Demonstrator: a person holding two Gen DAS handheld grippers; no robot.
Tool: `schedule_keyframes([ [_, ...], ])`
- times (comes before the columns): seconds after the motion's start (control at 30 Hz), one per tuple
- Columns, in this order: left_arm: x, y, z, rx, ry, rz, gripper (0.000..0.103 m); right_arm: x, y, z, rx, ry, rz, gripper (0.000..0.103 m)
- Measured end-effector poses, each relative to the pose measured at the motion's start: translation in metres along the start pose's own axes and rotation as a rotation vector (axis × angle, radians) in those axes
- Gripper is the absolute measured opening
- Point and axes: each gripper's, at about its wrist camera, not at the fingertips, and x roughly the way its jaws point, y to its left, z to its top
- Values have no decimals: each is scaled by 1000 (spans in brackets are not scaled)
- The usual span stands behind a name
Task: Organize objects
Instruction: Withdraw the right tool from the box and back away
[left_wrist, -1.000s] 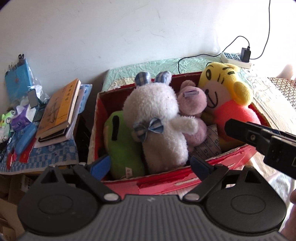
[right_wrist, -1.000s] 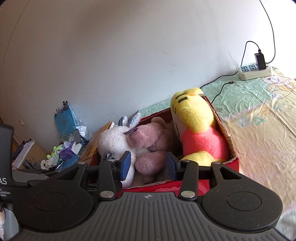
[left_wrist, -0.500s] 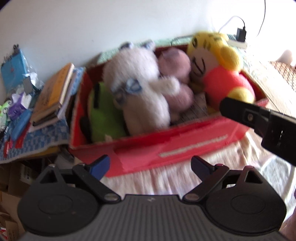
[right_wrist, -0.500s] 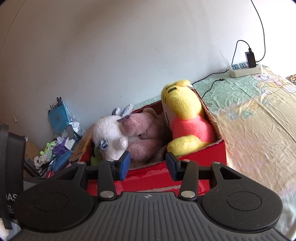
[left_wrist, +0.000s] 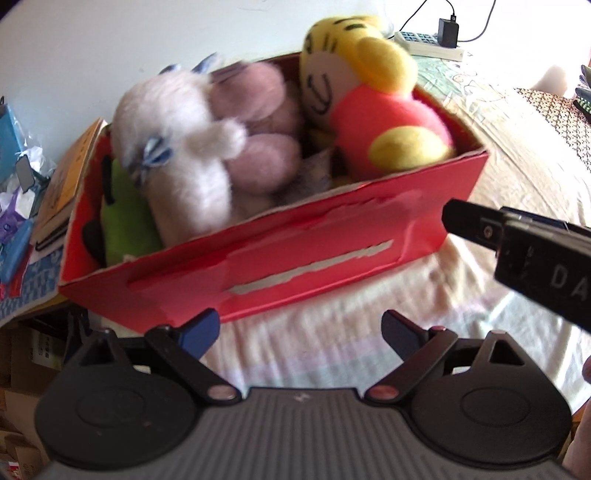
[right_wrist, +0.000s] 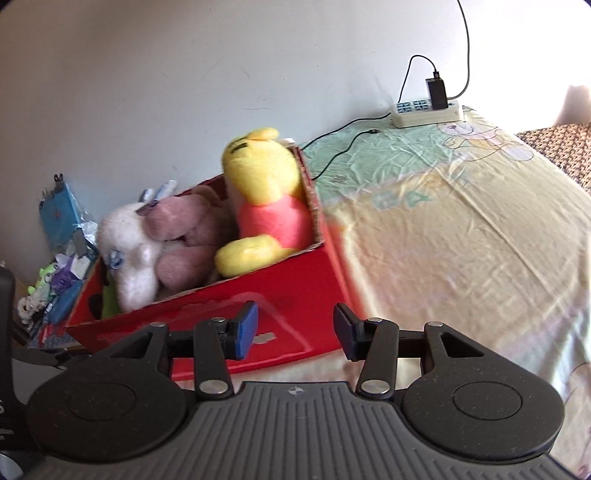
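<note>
From where I sit, both tools look empty: my left gripper (left_wrist: 301, 326) hangs with its blue-padded fingers (left_wrist: 201, 328) spread wide over the striped pale bedsheet (left_wrist: 332, 332), just short of the box's near wall, and my right gripper (right_wrist: 293, 330) holds its fingers moderately apart, gripping nothing, in front of the same wall's right end. The thing I take to be the heart of this tidying job, the red cardboard box (left_wrist: 295, 254), sits on the bed at its left edge, beside a cluttered side table that carries an orange-covered book (left_wrist: 68, 173). Its long axis runs left to right across the left wrist view, the right end angled away toward the wall where the white power strip (right_wrist: 426, 112) lies. It is packed tight: a white fluffy rabbit plush (left_wrist: 177, 155) with a blue bow leans against a mauve plush bear (left_wrist: 262, 140), a lime-green plush (left_wrist: 122, 225) is wedged low at the left end, and a yellow-headed tiger plush in a coral body (left_wrist: 373, 96) fills the right end, head up toward the back wall. I judge they stand upright because the box is too narrow to lay them flat. With nothing loose on the sheet nearby, I reckon the packing is largely finished.
</note>
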Motion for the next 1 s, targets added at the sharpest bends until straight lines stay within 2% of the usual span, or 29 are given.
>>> schedule_keyframes([
  [0.13,-3,-25,6,5,0,8,94,-8,-27,7,1,2,-41,51],
  [0.2,-3,-40,8,2,7,9,94,-11,-42,10,-1,12,-71,55],
  [0.53,-9,-115,20,33,-1,-9,99,-29,-112,25,10,23,-137,57],
  [0.8,-11,-158,25,27,-1,1,99,-29,-150,32,5,53,-146,59],
  [1.0,-2,-168,25,-3,13,35,99,-27,-163,32,-24,79,-132,63],
])
